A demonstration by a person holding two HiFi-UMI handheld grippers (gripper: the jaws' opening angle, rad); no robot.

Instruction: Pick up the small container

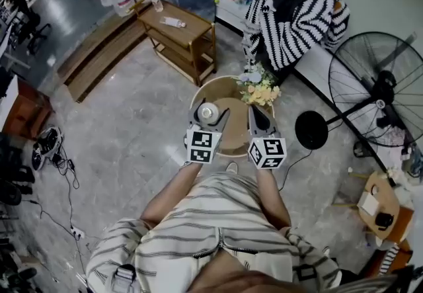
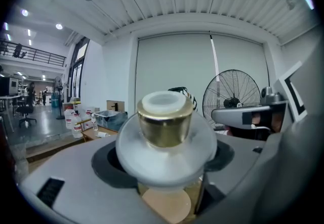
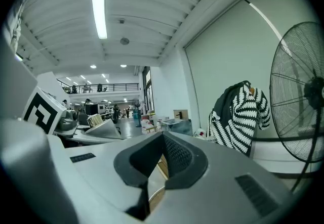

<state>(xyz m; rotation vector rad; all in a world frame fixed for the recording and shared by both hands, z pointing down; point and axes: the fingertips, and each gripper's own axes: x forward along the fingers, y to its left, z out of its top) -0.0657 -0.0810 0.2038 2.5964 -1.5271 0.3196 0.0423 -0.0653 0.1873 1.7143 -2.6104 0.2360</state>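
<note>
The small container (image 1: 207, 112) is a frosted white jar with a gold band and a white cap. It sits between the jaws of my left gripper (image 1: 209, 114), which is shut on it over the round wooden table (image 1: 235, 127). In the left gripper view the small container (image 2: 164, 129) fills the gap between the grey jaws, with the table top (image 2: 167, 207) showing below it. My right gripper (image 1: 257, 116) hovers just to the right over the same table. In its own view the right gripper (image 3: 163, 161) has its ribbed pads pressed together with nothing between them.
A bunch of yellow and white flowers (image 1: 259, 92) stands at the table's far edge. A wooden shelf table (image 1: 178, 37) is at the back left, a striped garment (image 1: 301, 14) on a seat behind, a standing fan (image 1: 380, 86) to the right, and cables (image 1: 59, 159) lie on the floor at left.
</note>
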